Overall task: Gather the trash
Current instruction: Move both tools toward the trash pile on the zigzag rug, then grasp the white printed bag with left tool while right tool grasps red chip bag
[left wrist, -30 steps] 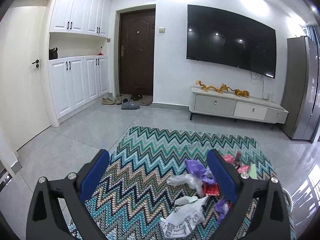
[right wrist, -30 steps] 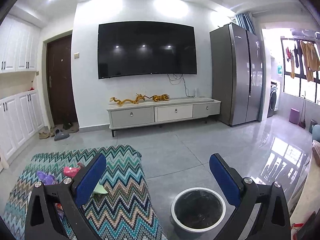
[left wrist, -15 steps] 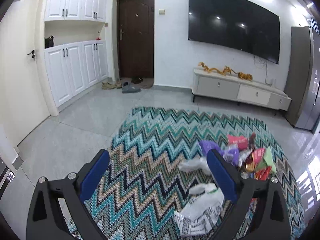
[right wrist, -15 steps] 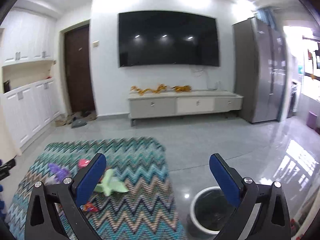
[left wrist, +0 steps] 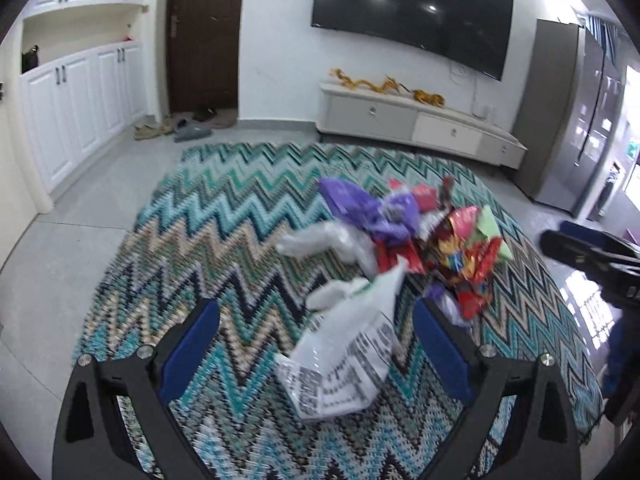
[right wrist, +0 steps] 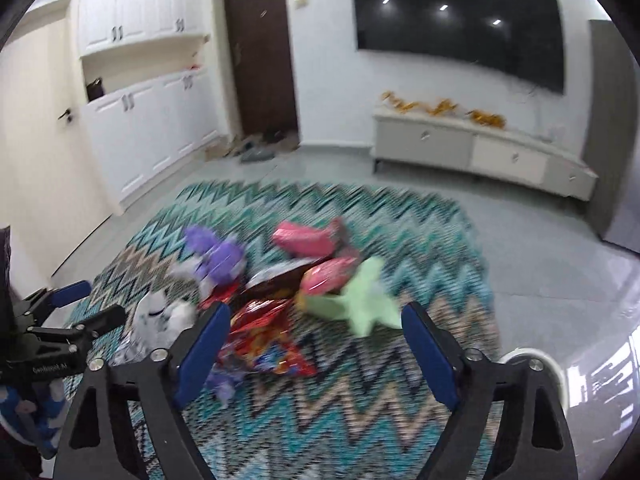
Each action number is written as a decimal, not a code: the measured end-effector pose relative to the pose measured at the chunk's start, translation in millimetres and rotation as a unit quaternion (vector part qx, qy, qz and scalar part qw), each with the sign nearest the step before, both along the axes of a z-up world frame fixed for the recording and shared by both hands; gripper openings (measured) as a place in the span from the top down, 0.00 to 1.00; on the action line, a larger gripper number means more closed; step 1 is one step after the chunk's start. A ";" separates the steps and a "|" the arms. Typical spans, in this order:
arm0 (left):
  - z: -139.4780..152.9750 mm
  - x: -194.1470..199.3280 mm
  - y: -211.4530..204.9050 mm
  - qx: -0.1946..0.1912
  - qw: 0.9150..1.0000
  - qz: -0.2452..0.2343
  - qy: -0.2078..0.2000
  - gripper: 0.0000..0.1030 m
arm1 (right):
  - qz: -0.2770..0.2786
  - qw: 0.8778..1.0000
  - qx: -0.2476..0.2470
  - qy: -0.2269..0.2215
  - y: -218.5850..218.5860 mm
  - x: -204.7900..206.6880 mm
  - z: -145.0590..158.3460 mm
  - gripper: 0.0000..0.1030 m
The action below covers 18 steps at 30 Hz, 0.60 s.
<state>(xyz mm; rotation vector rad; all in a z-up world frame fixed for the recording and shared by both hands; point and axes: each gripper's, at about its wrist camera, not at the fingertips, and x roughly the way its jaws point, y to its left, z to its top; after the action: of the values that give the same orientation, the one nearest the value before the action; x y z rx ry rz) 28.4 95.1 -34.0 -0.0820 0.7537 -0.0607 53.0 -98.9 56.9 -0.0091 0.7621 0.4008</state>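
Observation:
A pile of trash lies on a zigzag rug (left wrist: 224, 240): a white printed plastic bag (left wrist: 348, 352), a clear bag (left wrist: 320, 240), purple wrappers (left wrist: 360, 208), red foil wrappers (left wrist: 468, 264) and a green wrapper (right wrist: 360, 300). My left gripper (left wrist: 316, 344) is open above the rug, with the white bag between its fingers. My right gripper (right wrist: 316, 344) is open over the red foil wrappers (right wrist: 264, 336), just in front of the green wrapper. Each gripper shows at the edge of the other's view. The right wrist view is blurred.
A white-rimmed trash bin (right wrist: 536, 364) stands on the grey floor right of the rug, partly hidden by my right gripper. A TV cabinet (left wrist: 416, 124), fridge (left wrist: 576, 120), white cupboards (left wrist: 80, 96) and shoes by the door (left wrist: 180, 128) line the walls.
Both grippers have tilted down and moved closer to the trash pile. The right one swung left from the bin toward the pile. Both stayed open.

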 end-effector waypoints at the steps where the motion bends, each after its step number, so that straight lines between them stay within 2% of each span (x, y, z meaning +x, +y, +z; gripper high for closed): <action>1: -3.9 1.7 -0.9 -0.004 1.000 -0.005 0.007 0.08 | 0.011 1.000 0.004 0.010 6.2 2.8 -5.4 0.17; 11: -27.4 11.4 0.2 -0.021 0.999 -0.015 0.040 0.16 | 0.050 0.997 0.002 0.054 34.8 19.9 -34.4 0.20; 18: -31.9 12.8 -2.5 -0.018 0.999 -0.019 0.047 0.30 | 0.058 0.996 0.005 0.074 39.2 27.7 -46.1 0.29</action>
<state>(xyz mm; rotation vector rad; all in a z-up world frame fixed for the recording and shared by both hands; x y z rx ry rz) 41.1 92.6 -65.9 -0.1062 0.8473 -0.1076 80.7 -59.7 10.8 -0.0140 0.9082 0.5208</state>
